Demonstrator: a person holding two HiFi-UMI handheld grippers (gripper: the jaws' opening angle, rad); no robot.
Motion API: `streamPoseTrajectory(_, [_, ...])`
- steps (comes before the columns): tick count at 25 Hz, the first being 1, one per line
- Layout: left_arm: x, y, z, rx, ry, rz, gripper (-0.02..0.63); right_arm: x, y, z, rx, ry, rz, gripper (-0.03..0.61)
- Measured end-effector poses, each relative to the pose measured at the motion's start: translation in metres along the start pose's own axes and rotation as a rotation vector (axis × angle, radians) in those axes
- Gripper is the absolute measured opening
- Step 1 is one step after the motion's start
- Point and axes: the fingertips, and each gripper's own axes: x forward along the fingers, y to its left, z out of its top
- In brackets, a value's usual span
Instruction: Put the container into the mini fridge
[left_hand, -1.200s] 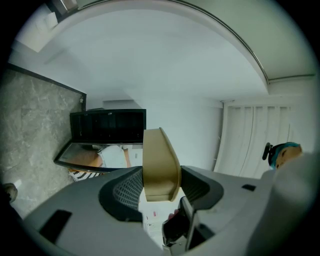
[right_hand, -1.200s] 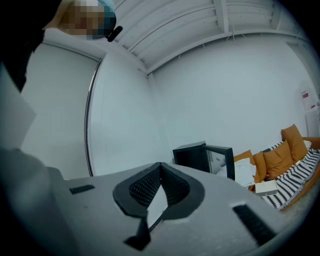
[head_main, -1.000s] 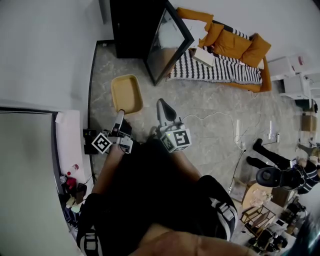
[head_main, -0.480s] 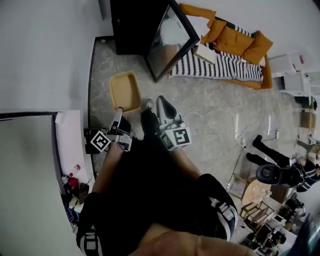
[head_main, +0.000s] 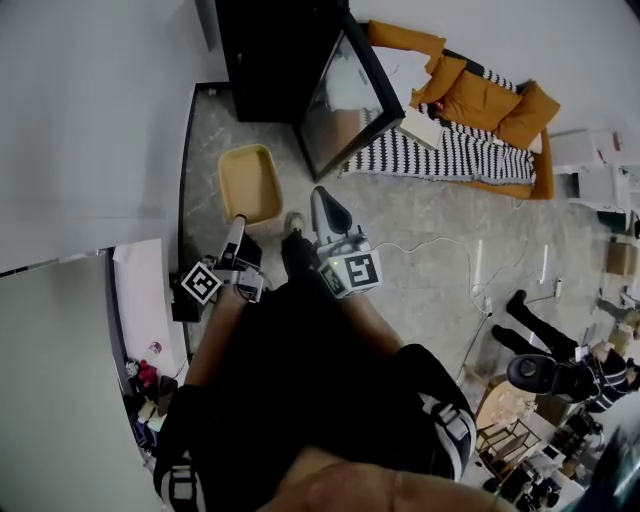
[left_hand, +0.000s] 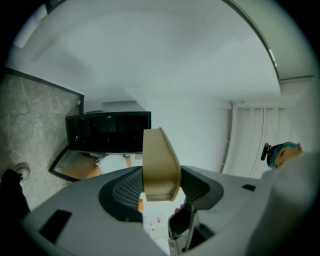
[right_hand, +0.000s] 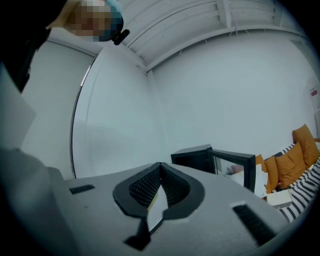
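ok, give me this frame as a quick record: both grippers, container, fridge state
left gripper: shut on the rim of the container
right gripper: jaws together, nothing between them
container: tan, open-topped, looks empty, held out ahead of the person, not in the fridge
mini fridge: black, ahead of the person by the wall
fridge door: open, glass front
stage: container carried, not yet placed

Grey speckled floor (head_main: 410, 205) carries a black mini fridge (head_main: 265, 50), its glass door (head_main: 345, 100) swung open; a striped mattress (head_main: 450, 152) lies just beside it; a person (head_main: 558, 375) sits at right.
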Motion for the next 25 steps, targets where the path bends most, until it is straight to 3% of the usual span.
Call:
streamPoseTrajectory(11, [0.118, 0.018, 0.010, 0.015, -0.039, 0.009, 0.225, 0.097, -0.087, 0.013, 0.018, 0.024, 0.096, 0.000])
streamPoseTrajectory(18, [0.168, 0.033, 0.027, 0.037, -0.068, 0.027, 0.225, 0.141, -0.118, 0.009, 0.022, 0.033, 0.154, 0.000])
streamPoseTrajectory(25, [0.195, 0.039, 0.050, 0.041, -0.062, 0.030, 0.225, 0.169, -0.128, 0.011, 0.031, 0.033, 0.144, 0.000])
